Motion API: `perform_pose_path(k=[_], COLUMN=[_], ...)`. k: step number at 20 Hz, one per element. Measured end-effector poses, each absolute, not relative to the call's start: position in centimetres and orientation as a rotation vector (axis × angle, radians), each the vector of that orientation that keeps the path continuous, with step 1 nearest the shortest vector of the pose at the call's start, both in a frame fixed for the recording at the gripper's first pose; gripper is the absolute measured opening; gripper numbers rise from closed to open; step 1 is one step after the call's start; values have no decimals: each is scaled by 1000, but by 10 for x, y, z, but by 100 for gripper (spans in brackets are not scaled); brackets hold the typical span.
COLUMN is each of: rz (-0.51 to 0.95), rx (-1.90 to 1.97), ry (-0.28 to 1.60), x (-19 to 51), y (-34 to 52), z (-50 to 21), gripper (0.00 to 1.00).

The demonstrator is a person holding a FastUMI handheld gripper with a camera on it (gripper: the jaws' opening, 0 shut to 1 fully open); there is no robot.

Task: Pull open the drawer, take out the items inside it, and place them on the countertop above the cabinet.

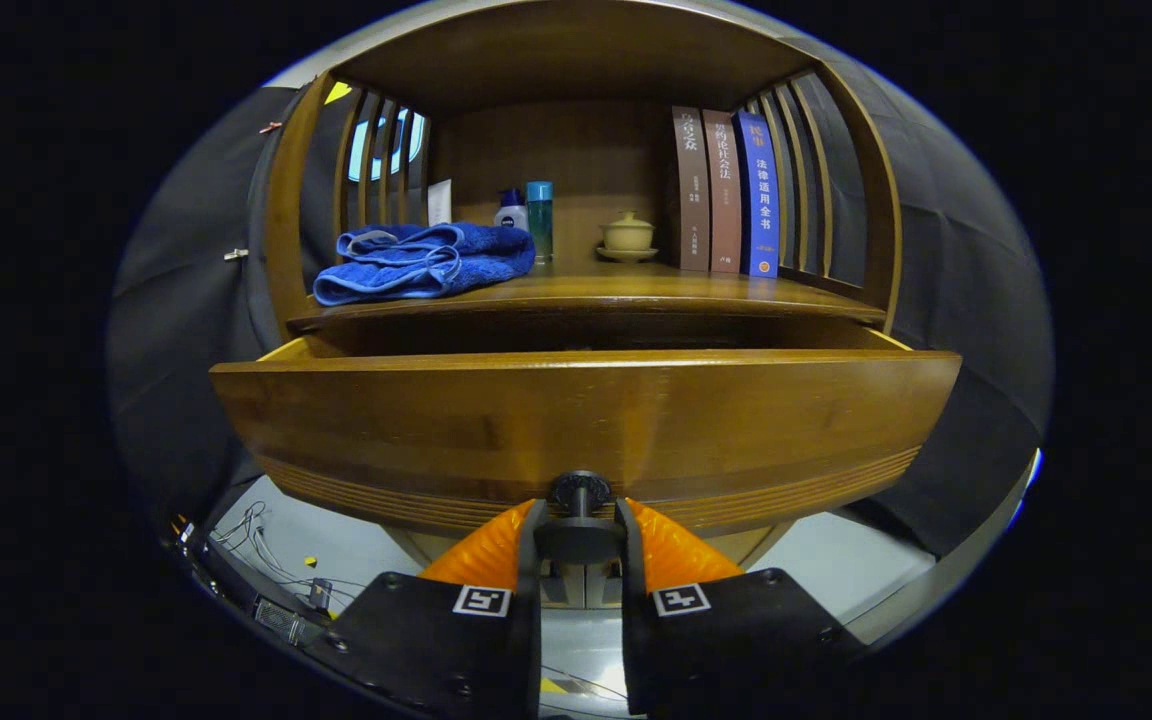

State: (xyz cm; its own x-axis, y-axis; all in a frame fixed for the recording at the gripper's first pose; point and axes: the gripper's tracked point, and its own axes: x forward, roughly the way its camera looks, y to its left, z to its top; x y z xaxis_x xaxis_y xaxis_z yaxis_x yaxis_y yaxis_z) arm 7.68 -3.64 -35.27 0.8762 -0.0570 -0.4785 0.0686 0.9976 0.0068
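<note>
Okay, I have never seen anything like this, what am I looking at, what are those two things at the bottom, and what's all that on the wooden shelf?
No robot arm here: a person carries a handheld two-finger tool, and the camera rides on it, looking forward along its fingers. That is why they show at the bottom and everything looks bulged.

Ahead stands a wooden cabinet. Its drawer is pulled partly open, and the fingers are closed on its round dark knob, one on each side. What is inside the drawer is hidden behind its front.

On the countertop above lie a folded blue towel, a small white bottle, a teal bottle, a small lidded cup on a saucer and three upright books.

The job is emptying the drawer onto that countertop.
</note>
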Motion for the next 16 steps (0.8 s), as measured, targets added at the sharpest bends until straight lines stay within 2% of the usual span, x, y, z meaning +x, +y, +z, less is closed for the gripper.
perform_pose_path(k=[16], rz=[-86], rx=[65], ry=[584], x=[-18], y=[-33], z=[-353], gripper=[36])
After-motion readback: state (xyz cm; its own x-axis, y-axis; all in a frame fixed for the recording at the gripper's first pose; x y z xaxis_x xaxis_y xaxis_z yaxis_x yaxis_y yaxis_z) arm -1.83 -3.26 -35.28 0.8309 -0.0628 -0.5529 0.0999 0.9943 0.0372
